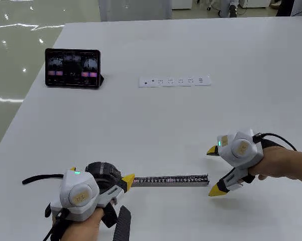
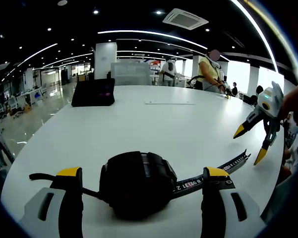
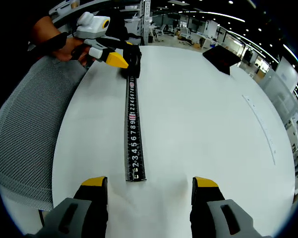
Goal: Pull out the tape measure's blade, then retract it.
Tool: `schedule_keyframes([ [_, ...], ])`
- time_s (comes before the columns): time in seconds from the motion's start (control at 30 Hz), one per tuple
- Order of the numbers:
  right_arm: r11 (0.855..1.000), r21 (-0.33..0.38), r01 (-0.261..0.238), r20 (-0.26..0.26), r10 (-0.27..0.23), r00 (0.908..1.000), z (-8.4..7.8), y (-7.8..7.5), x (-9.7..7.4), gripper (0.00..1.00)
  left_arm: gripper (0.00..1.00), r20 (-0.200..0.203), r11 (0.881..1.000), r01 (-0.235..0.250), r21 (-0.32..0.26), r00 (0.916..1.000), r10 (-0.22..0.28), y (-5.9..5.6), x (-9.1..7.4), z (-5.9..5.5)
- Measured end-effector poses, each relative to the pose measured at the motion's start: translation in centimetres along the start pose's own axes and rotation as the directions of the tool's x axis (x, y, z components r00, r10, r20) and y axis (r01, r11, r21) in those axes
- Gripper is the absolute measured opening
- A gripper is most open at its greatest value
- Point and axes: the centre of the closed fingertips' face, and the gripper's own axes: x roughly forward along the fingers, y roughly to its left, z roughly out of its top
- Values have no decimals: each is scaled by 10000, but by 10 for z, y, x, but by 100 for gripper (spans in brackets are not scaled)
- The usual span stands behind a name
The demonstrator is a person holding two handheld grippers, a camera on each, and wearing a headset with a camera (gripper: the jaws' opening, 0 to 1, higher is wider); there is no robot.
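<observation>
Two pairs of jaws open, blade (image 3: 133,134) out.
Our left gripper (image 2: 143,171) straddles the tape-measure case (image 1: 103,173), anchoring it; our right gripper (image 3: 149,181) gapes at the blade's far end.

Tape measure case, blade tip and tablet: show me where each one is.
Tape measure case (image 2: 139,183), left gripper view, middle of black housing.
Blade tip (image 3: 136,173), right gripper view, free end of the blade.
Tablet (image 1: 72,68), head view, middle of screen.

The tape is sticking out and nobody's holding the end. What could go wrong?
The blade lies loose before the open right tongs, so it might whip back fast. The left tongs stand either side of the case, seemingly without gripping it, so the case could slide.
</observation>
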Motion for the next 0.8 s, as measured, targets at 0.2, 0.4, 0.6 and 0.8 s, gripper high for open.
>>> schedule_keyframes([
  [0.2, 9999, -66, -77, 69, 77, 9999, 5, 1, 2, 57, 99, -35, 9999, 71, 122, 10000, -70, -1, 1, -1],
  [0.4, 9990, -258, -353, -41, 352, 9994, 7, 8, 6, 49, 99, -25, 9999, 64, 137, 10000, -64, 0, 1, 0],
  [0.6, 9980, -415, -476, -182, 469, 9987, 6, 11, 7, 38, 99, -8, 9999, 2, 119, 10000, -2, 1, 2, 2],
  [0.8, 9964, -514, -671, -382, 652, 9971, 3, 15, 8, 26, 99, -13, 10000, -25, 86, 10000, 25, 3, 3, 2],
])
